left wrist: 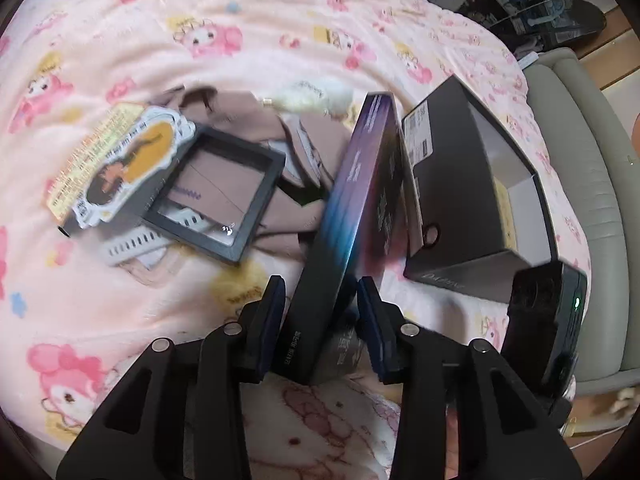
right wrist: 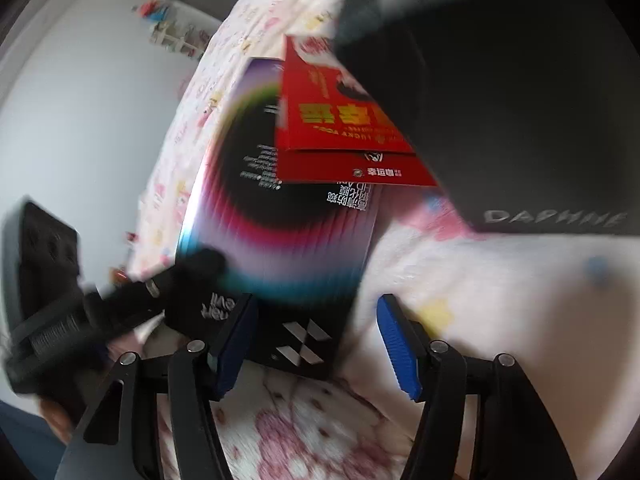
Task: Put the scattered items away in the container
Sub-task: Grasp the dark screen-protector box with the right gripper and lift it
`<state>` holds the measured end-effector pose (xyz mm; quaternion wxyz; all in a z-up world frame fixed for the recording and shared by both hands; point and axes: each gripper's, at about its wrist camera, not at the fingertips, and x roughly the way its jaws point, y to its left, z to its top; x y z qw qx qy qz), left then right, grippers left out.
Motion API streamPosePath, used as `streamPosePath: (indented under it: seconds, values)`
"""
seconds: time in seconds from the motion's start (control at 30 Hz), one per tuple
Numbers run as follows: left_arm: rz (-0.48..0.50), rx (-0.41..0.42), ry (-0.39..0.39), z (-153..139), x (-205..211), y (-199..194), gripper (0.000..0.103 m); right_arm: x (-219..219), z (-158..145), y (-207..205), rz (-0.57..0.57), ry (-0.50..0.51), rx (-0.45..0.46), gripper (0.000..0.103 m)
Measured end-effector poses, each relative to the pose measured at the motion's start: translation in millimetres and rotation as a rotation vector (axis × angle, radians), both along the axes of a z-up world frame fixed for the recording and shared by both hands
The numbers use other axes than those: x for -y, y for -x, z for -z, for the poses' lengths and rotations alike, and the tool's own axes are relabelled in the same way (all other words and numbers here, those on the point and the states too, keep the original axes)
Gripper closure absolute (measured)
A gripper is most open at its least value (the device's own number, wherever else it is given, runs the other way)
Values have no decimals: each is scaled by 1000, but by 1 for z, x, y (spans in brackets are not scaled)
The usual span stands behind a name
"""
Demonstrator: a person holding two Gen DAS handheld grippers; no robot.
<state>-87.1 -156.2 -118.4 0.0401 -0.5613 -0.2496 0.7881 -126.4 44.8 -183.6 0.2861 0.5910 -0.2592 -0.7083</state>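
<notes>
The work surface is a bed covered by a pink cartoon-print blanket (left wrist: 120, 40).

Container: a black box (left wrist: 476, 200) with a pale interior lies on the blanket at the right of the left wrist view, its opening facing up. In the right wrist view its dark wall carries the word DAPHNE.

Item in hand: a flat black package with a rainbow-coloured ring print (left wrist: 352, 208) stands on edge on the blanket, leaning against the near wall of the black box. Its lower end sits between the jaws of the left gripper (left wrist: 320, 320). The left pad appears to touch it; a small gap shows at the right pad, so no firm grip is confirmed and the jaws read as parted.

The right gripper (right wrist: 316, 340) hovers over the blanket with jaws wide apart. The corner of the package lies between them, touching neither pad as far as the blur allows.

A red packet (right wrist: 340, 120) rests against the package face, beside the black box.

Items outside the container, left of the package: a black picture frame (left wrist: 216, 196), a printed card with a figure (left wrist: 120, 168), a white strap (left wrist: 132, 244), a brown cloth (left wrist: 256, 120) and a white fluffy piece (left wrist: 316, 96).
</notes>
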Motion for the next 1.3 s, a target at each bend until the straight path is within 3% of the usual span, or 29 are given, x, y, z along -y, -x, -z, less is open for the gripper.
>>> streamPosePath:
  seconds: [0.07, 0.3, 0.37, 0.5, 0.6, 0.7, 0.83, 0.87, 1.0, 1.17, 1.3]
  values:
    - [18, -16, 14, -3, -2, -3, 68, -2, 5, 4, 21, 66, 13, 43]
    - [11, -90, -21, -27, 0, -25, 83, -3, -9, -4, -5, 142, -27, 46]
    - [6, -103, -12, -32, 1, -30, 83, 0, -16, -6, -20, 160, -31, 46]
    - [-20, -89, -47, -29, 9, -34, 81, 7, -29, -11, -38, 15, -100, 45]
    - [-31, -79, -33, -26, 12, -33, 78, 9, -26, -12, -37, -48, -98, 42]
    - [-30, -57, -9, -22, 13, -25, 71, 4, -11, -4, -12, -18, -65, 35]
    - [4, -31, -5, -15, 11, -17, 71, 9, 9, 9, -30, 143, 29, 35]
    - [12, -41, 17, -17, 9, -18, 72, 10, 10, 10, -14, 134, 25, 36]
    - [19, -116, 37, -44, 6, -38, 72, 4, -13, 0, 9, 130, -39, 46]
    - [56, -188, 42, -80, -1, -71, 73, -2, -59, -26, -53, 99, -159, 46]
    - [103, -227, 38, -98, -19, -95, 72, -6, -75, -54, -71, 78, -206, 46]
